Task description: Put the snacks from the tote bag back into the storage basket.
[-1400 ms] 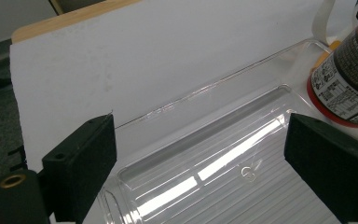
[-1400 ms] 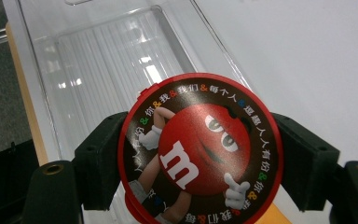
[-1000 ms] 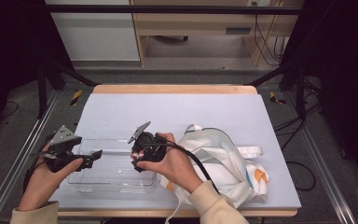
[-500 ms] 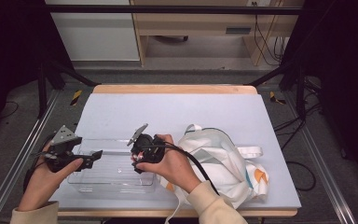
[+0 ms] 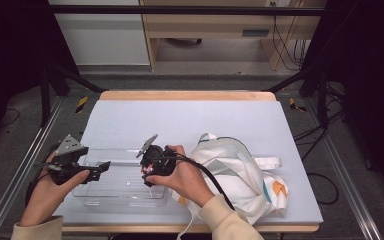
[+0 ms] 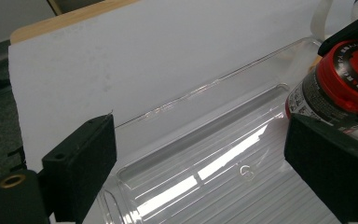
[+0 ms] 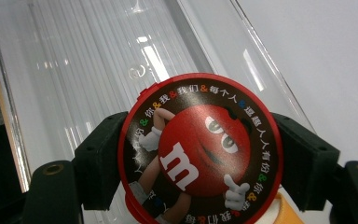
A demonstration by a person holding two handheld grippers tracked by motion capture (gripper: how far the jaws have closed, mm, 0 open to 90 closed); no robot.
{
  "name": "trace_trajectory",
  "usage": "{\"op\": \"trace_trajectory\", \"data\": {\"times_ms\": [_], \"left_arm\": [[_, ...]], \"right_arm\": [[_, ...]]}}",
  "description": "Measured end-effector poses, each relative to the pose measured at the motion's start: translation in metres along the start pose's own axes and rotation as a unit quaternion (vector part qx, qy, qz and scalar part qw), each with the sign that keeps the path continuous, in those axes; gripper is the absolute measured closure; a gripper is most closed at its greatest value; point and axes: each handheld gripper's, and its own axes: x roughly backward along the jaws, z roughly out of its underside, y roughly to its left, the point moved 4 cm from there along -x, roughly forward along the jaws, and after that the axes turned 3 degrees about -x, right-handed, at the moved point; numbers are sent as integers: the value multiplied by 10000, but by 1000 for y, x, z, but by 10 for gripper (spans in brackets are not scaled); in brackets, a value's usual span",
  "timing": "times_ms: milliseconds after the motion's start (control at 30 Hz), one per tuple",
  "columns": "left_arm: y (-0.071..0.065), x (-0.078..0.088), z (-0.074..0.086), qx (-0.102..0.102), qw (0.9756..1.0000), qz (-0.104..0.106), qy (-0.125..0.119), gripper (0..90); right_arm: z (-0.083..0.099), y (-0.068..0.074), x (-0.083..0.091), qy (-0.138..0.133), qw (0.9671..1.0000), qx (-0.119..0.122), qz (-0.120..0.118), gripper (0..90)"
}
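Right gripper (image 5: 149,172) held over the right end of a clear plastic tray (image 5: 111,191), its fingers (image 7: 100,156) clamped on either side of a round candy container (image 7: 200,148): red lid, cartoon red candy face, ring of printed characters round the edge. In the left gripper view the same container (image 6: 338,84) shows as a red-capped tub with a dark printed label, hanging above the tray's ribbed floor at its far end; whether its base touches the floor cannot be told. Left gripper (image 5: 97,171) sits at the tray's left end, fingers (image 6: 81,165) spread wide with nothing between them but the tray wall (image 6: 205,88) and floor below. Tray lies long-side across the near part of the pale worktop (image 5: 190,117), close to its front edge. Just right of the tray, touching or nearly so, a crumpled white cloth bag (image 5: 237,172) with teal and orange patches and a loose strap (image 5: 267,162); the right hand (image 5: 182,175) and its black cable (image 5: 207,175) pass over the bag's left side. Back half of the worktop lies bare. Beyond it, a wooden edge strip (image 5: 185,95), metal frame rails (image 5: 25,165) at the sides, cables on the floor (image 5: 325,175).
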Motion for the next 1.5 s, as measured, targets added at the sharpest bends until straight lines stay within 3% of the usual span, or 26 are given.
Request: {"op": "trace_trajectory", "data": {"times_ms": [1500], "left_arm": [[-1, 0, -1, -5, 10000, 13, -14, 92]], "right_arm": [[6, 1, -16, 230, 9997, 67, 9, 258]]}}
